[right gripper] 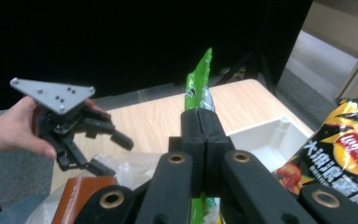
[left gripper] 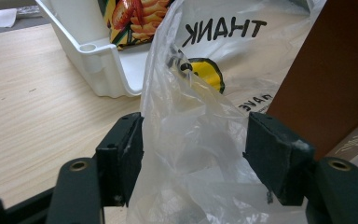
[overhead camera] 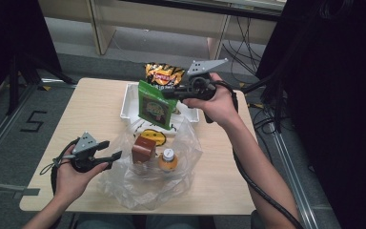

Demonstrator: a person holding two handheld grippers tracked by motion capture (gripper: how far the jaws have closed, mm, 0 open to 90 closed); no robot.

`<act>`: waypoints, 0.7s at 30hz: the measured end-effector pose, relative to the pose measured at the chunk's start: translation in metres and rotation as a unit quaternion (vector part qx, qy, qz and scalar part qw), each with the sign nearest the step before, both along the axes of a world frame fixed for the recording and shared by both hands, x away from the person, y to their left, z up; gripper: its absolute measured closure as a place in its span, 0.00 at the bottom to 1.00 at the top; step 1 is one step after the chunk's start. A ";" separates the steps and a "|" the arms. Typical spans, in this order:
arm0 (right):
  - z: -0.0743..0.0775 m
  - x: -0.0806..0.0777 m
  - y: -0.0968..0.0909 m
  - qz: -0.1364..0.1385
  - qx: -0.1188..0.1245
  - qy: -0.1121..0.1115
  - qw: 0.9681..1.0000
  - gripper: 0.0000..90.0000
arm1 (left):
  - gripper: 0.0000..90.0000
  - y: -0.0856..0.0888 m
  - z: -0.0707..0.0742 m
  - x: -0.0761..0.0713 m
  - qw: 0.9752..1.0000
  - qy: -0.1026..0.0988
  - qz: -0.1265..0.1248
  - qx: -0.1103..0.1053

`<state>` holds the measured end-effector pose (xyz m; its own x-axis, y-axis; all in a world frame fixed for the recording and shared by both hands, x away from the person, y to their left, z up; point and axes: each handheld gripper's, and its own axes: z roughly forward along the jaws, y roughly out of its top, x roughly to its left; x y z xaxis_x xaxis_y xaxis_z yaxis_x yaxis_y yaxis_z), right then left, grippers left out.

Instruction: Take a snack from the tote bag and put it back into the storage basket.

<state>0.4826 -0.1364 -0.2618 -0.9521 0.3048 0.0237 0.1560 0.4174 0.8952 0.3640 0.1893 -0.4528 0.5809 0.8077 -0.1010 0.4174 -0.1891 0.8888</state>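
Observation:
My right gripper [overhead camera: 170,94] is shut on the top edge of a green snack bag [overhead camera: 153,106], which hangs in the air above the white tray [overhead camera: 127,102]. In the right gripper view the closed jaws [right gripper: 200,119] pinch the green snack bag [right gripper: 198,77] edge-on. My left gripper [overhead camera: 112,150] stands open at the left rim of a clear plastic bag [overhead camera: 147,183]. In the left gripper view the film of the plastic bag [left gripper: 223,51] runs loosely between the spread jaws [left gripper: 193,140]. A brown box [overhead camera: 143,149] and an orange-capped bottle [overhead camera: 167,160] stand inside the bag.
A yellow and black chips bag [overhead camera: 164,74] leans at the far end of the tray. The wooden table [overhead camera: 93,109] is bare on its left half. Black curtains stand to the right, and cables lie on the floor beyond the table.

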 end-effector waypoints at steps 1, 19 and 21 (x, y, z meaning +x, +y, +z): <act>0.002 0.000 0.000 -0.004 0.000 0.000 1.000 1.00 | 0.41 0.000 0.000 0.000 1.000 0.000 0.000 -0.001; 0.023 0.029 0.004 -0.035 0.021 -0.017 0.999 1.00 | 0.41 0.001 -0.001 0.001 1.000 -0.002 -0.003 -0.001; 0.027 0.031 0.004 -0.041 0.025 -0.018 0.999 1.00 | 0.41 0.001 -0.001 0.001 1.000 -0.002 -0.002 0.002</act>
